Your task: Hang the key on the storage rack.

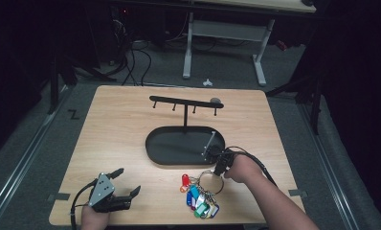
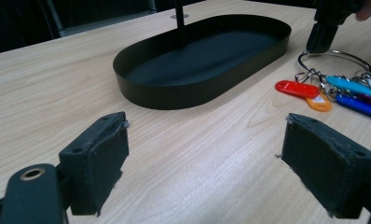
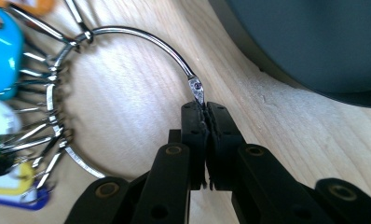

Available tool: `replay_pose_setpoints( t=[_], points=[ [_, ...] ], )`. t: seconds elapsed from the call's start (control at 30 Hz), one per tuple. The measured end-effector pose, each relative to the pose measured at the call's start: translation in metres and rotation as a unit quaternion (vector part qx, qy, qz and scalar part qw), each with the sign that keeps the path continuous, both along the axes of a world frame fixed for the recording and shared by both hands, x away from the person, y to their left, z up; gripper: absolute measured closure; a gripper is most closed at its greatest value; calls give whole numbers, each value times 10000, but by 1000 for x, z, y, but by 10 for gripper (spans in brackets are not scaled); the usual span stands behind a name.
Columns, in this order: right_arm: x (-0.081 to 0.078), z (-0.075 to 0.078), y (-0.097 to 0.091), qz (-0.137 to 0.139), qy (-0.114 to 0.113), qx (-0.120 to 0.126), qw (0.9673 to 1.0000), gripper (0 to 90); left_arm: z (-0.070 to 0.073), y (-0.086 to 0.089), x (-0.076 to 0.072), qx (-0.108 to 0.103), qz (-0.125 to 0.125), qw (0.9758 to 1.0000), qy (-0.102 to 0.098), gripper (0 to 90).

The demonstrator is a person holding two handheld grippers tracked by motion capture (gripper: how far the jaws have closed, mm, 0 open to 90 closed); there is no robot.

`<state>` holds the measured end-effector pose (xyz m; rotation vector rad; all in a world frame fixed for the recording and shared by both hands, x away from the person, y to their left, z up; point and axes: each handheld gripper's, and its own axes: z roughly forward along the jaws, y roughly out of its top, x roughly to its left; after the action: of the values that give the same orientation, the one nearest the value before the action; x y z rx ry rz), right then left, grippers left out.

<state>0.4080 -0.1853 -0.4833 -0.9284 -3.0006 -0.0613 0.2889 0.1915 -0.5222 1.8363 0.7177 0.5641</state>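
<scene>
Right tool (image 3: 204,109) clamped on key ring (image 3: 141,37), ring's near arc hidden behind it, left tool (image 2: 204,154) gaping, empty.

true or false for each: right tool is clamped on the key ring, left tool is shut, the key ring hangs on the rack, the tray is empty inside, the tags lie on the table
1. The right tool is clamped on the key ring. True.
2. The left tool is shut. False: its jaws stand wide apart over bare table.
3. The key ring hangs on the rack. False: it lies on the table beside the tray.
4. The tray holds nothing loose. True.
5. The coloured tags lie on the table. True.
</scene>
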Motion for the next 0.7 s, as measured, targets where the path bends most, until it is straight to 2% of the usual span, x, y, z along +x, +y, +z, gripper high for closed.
replay_pose_setpoints(
  t=[0.07,0.1,0.23,0.3,0.4,0.43,0.5,0.6,0.67,0.7],
  points=[
    [-3,15,-2,-92,-25,138,9999,871,1,-1,2,-36,2,10000,-15,150],
    [-3,15,-2,-92,-25,138,9999,871,1,-3,2,-37,-10,10000,-31,150],
    [-8,36,-9,-176,-134,293,9993,872,1,-6,4,-32,-73,10000,-46,150],
    [-10,48,-14,-259,-241,281,9990,873,2,-4,2,-29,-62,10000,-64,150],
    [-12,57,-18,-290,-297,284,9987,874,2,0,1,-55,-31,10000,-41,150],
    [-14,65,-21,-317,-274,422,9982,874,3,2,0,-78,-6,10000,-9,150],
    [-15,69,-23,-325,-293,429,9981,875,4,4,-1,-151,26,9999,-53,149],
    [-15,79,-27,-432,-262,470,9976,875,5,1,1,-127,113,9998,-99,150],
    [-15,86,-27,-407,-320,468,9976,875,3,-2,0,-66,60,9999,-86,150],
    [-16,93,-28,-385,-357,599,9968,875,2,-5,0,3,20,10000,-94,150]
  ],
)
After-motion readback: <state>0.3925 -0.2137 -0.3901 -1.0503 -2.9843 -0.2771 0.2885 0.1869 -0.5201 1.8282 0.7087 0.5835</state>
